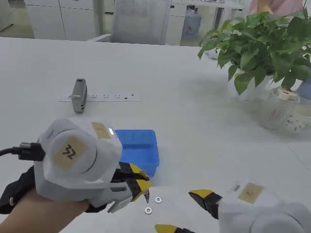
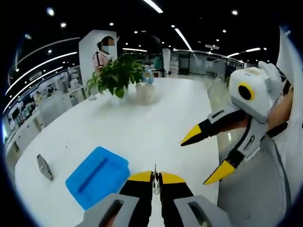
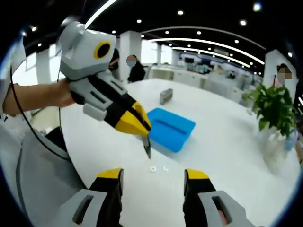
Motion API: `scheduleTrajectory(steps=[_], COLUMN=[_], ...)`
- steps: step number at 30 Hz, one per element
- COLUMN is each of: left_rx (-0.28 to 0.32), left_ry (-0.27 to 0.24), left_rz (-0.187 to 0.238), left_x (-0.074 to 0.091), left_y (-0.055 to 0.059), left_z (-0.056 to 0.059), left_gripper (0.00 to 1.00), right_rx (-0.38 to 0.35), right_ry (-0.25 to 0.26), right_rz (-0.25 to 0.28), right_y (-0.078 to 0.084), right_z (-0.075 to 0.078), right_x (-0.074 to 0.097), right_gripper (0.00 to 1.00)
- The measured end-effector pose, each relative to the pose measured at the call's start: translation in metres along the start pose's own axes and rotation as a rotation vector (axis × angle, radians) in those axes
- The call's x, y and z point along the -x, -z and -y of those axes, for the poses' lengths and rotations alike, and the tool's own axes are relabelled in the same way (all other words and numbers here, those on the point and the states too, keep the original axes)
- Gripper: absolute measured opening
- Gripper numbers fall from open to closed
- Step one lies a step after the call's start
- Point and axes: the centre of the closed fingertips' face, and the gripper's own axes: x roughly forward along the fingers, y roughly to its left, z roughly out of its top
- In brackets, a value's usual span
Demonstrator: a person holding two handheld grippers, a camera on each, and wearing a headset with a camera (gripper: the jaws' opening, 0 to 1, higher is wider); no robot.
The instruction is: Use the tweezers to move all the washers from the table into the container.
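Note:
Two small metal washers (image 1: 158,199) (image 1: 148,210) lie on the white table just in front of the blue container (image 1: 138,148). My left gripper (image 1: 142,178) is shut on the tweezers (image 1: 146,196), whose tip hangs just left of and above the washers. In the left gripper view the tweezers (image 2: 155,178) stick out between the closed yellow jaws. My right gripper (image 1: 184,211) stands open to the right of the washers, holding nothing. From the right gripper view the washers (image 3: 153,169) (image 3: 165,168) lie beyond its spread jaws, below the tweezers (image 3: 147,147), with the container (image 3: 170,127) behind.
A white power strip (image 1: 99,97) with a grey device (image 1: 79,95) on it lies behind the container. A potted plant (image 1: 262,43) and a glass jar (image 1: 278,108) stand at the far right. A chair (image 1: 141,22) is behind the table.

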Motion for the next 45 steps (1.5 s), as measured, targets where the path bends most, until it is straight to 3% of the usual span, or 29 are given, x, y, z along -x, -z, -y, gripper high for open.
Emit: scheduleTrajectory(steps=[4, 6, 10, 16, 19, 22, 25, 30, 38, 45], left_rx=[0.019, 0.043, 0.052, 0.046, 0.069, 0.055, 0.065, 0.048, 0.024, 0.028], left_ry=[0.001, 0.009, -0.002, -0.029, -0.013, -0.015, -0.013, -0.026, -0.031, -0.007], left_rz=[-0.014, -0.014, -0.021, -0.028, -0.029, -0.043, -0.028, -0.018, -0.050, -0.059], left_x=[-0.009, -0.013, -0.016, -0.021, -0.024, -0.028, -0.029, -0.026, -0.025, -0.026], left_y=[0.012, 0.018, 0.025, 0.028, 0.031, 0.034, 0.032, 0.026, 0.034, 0.034], left_z=[-0.001, 0.001, 0.000, -0.005, -0.004, -0.001, 0.000, -0.002, -0.005, -0.004], left_gripper=[0.01, 0.01, 0.01, 0.01, 0.01, 0.01, 0.01, 0.01, 0.01, 0.01], right_rx=[0.099, 0.107, 0.115, 0.097, 0.017, -0.007, -0.029, -0.033, -0.019, -0.022], right_ry=[0.111, 0.134, 0.164, 0.220, 0.206, 0.208, 0.208, 0.207, 0.204, 0.202], right_rz=[-0.054, -0.081, -0.064, -0.059, -0.047, -0.052, -0.050, -0.053, -0.069, -0.072], right_y=[0.020, 0.032, 0.029, 0.039, 0.040, 0.040, 0.040, 0.039, 0.040, 0.040], right_z=[0.012, 0.015, 0.019, 0.032, 0.032, 0.035, 0.037, 0.034, 0.032, 0.032], right_x=[0.018, 0.019, 0.027, 0.025, 0.021, 0.020, 0.021, 0.021, 0.021, 0.022], right_gripper=[0.59, 0.61, 0.63, 0.63, 0.66, 0.70, 0.70, 0.69, 0.67, 0.66])
